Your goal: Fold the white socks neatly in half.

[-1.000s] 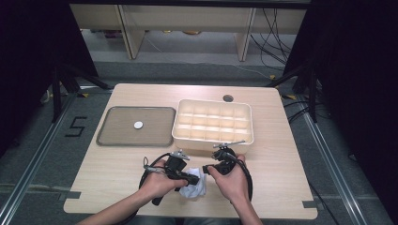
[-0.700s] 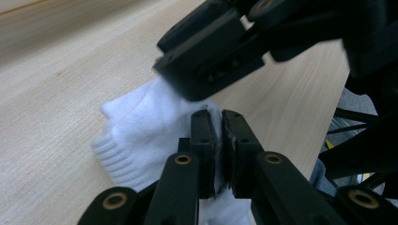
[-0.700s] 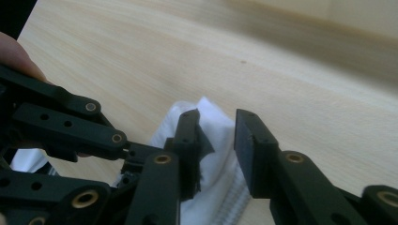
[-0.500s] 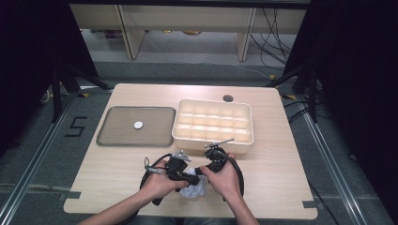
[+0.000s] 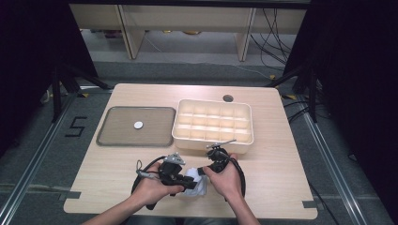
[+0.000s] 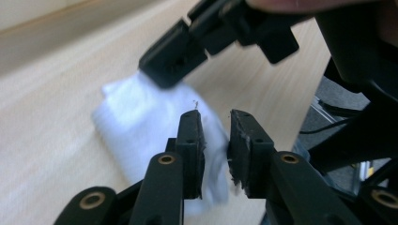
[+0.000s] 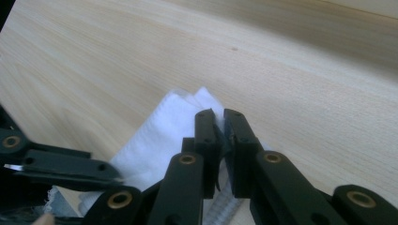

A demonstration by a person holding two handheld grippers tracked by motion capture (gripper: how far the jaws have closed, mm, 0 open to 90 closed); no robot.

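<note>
One wooden table on grey floor, one cream compartment box, one grey tray carrying one white disc. One white cloth lies at the near edge: right gripper pinches it, left gripper slightly apart.

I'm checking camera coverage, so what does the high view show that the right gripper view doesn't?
The high view alone takes in the divided bin, the grey tray with its small white disc, and both hands. The right gripper view alone shows the right gripper pinching a fold of the white cloth. Both show the cloth and the wooden table.
</note>
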